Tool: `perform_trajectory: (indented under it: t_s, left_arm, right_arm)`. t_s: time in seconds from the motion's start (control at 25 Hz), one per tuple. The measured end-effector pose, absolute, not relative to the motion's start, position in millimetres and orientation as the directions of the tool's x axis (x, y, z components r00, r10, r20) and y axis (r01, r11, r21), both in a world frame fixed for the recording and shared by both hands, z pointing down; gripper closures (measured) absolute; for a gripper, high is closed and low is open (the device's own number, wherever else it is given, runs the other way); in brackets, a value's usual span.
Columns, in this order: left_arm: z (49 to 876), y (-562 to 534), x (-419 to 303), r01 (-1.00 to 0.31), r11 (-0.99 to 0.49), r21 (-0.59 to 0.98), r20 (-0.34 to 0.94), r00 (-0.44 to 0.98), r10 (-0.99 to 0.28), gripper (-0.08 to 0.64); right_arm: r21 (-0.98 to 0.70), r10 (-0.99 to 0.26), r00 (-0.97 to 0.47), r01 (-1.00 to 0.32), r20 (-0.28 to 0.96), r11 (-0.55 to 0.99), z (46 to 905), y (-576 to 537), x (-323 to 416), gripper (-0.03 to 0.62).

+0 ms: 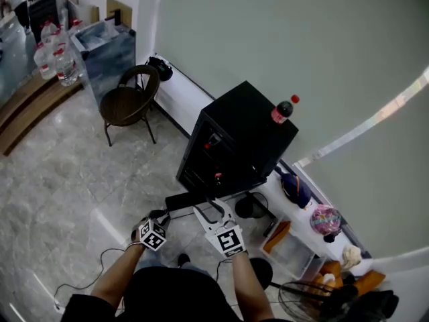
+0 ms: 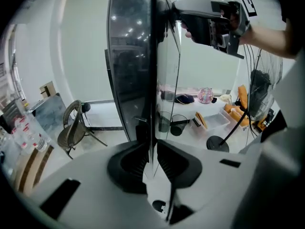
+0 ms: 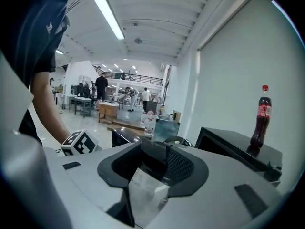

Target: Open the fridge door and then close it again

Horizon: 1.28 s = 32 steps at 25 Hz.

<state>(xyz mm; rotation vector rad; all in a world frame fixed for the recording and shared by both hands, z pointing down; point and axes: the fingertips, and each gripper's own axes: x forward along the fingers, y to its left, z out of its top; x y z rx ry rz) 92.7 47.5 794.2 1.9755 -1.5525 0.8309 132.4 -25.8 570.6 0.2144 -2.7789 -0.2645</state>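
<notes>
Left tool (image 2: 151, 162) clamped narrow on the glass fridge door (image 2: 131, 66) edge, right tool (image 3: 153, 162) closed on its top — cola bottle (image 1: 283, 110) stood on black fridge (image 1: 249, 134).

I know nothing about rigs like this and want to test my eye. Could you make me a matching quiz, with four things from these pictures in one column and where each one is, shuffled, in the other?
Things
1. cola bottle
2. chair
3. left claw
4. pink round object

Places
a. on the low white ledge along the wall
b. shut on the edge of the open fridge door
c. standing on top of the black fridge
d. on the floor, left of the fridge in the head view

Pairs: 1-c, 2-d, 3-b, 4-a
</notes>
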Motion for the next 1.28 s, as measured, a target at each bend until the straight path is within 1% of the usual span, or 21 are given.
perform_trajectory:
  t_s: [0.08,0.36,0.64,1.04,1.28]
  left_arm:
    - [793.9,53.3,101.7,-0.982,-0.189,0.005,0.721,0.134,-0.680,0.500]
    - [793.9,77.1,140.4,-0.997,-0.072,0.000,0.723,0.050,-0.689,0.500]
    - [793.8,94.9,183.3,-0.999,0.034,0.016,0.712,-0.012,-0.702,0.503]
    - [792.6,111.6,241.0,-0.998,0.058,0.039,0.709,-0.013,-0.705,0.514]
    - [791.9,112.0,247.2,-0.998,0.053,0.036,0.708,-0.012,-0.706,0.517]
  right_arm:
    - [0.227,-0.143,-0.938,-0.072,0.316,0.971,569.8,-19.1,139.3,0.434]
    - [0.217,-0.049,-0.954,0.017,0.295,0.976,570.5,1.2,169.5,0.436]
    - [0.219,0.002,-0.955,0.071,0.298,0.973,570.2,14.5,202.3,0.436]
    - [0.199,0.012,-0.948,0.080,0.319,0.977,571.9,26.8,247.3,0.448]
    - [0.198,0.017,-0.944,0.087,0.331,0.976,571.6,27.7,252.4,0.456]
